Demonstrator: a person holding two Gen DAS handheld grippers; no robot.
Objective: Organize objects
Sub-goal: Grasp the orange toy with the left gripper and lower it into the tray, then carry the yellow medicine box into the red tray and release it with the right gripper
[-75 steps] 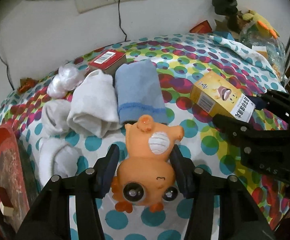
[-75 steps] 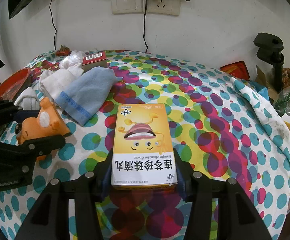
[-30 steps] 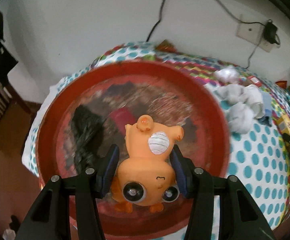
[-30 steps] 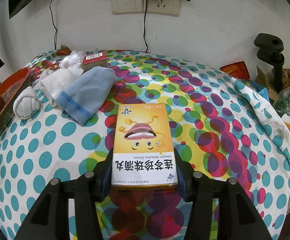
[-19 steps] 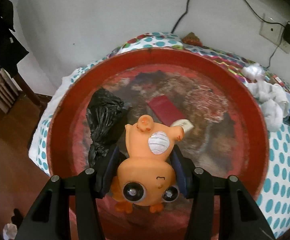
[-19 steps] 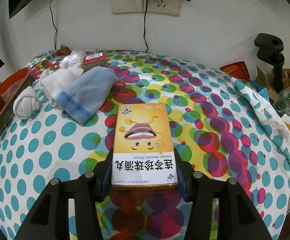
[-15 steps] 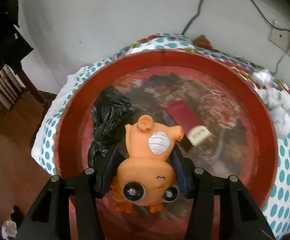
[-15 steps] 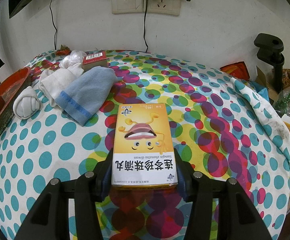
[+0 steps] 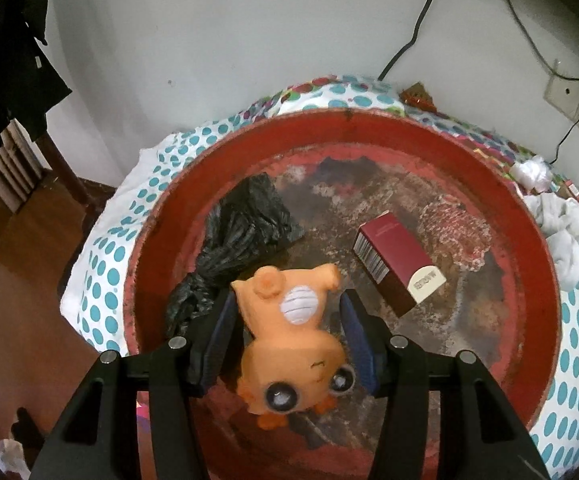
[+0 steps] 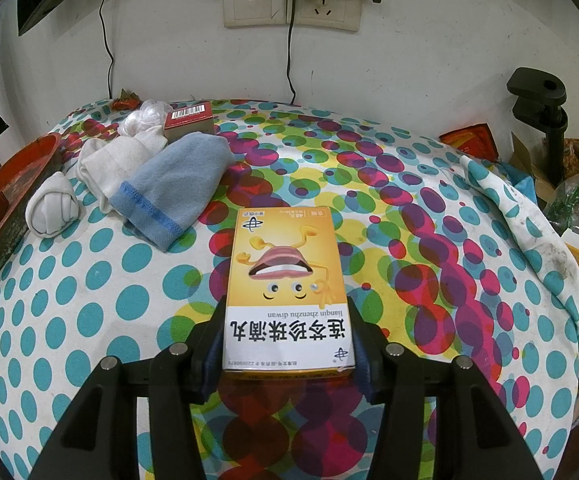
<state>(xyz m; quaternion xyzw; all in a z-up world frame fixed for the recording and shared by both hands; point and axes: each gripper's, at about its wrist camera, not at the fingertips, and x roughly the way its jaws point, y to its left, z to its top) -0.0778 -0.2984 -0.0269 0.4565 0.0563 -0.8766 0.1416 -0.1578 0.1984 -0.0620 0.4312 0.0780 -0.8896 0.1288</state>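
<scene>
1. The left claw [image 9: 287, 336] hangs over a round red tray [image 9: 545, 264]. Its jaws are opening, and an orange toy animal [image 9: 293, 344] lies between them, head toward the camera. A gap shows between the toy and the right pad, and the toy sits tilted inside the tray.
2. The right claw [image 10: 287, 344] is closed on the near end of a yellow medicine box [image 10: 285, 280], one pad against each long side. The box lies flat and points away from the camera over the dotted cloth.
3. Inside the tray, a crumpled black plastic bag [image 9: 233, 248] lies just left of the toy and touches the left finger. A dark red carton [image 9: 397, 258] lies to the right of the toy, apart from it.
4. Beyond the tray's right rim lie white rolled socks [image 9: 561, 228] and a small wad of clear plastic [image 9: 531, 170].
5. From the right claw's camera, a blue sock [image 10: 173, 192] lies ahead and left of the yellow box, resting partly against a white sock [image 10: 117, 160]. A rolled white sock [image 10: 51, 210] lies nearer the tray's edge, and a small red box with a barcode [image 10: 189, 120] sits behind the socks.
6. The desk is covered by a polka-dot cloth [image 10: 429, 248], teal dots at the edges, mixed colours in the middle.
7. A white wall stands behind, with a double socket plate [image 10: 289, 0], a plugged-in adapter and hanging cables.
8. At the far right stand a black clamp [image 10: 541, 112] and a clutter of bags.
</scene>
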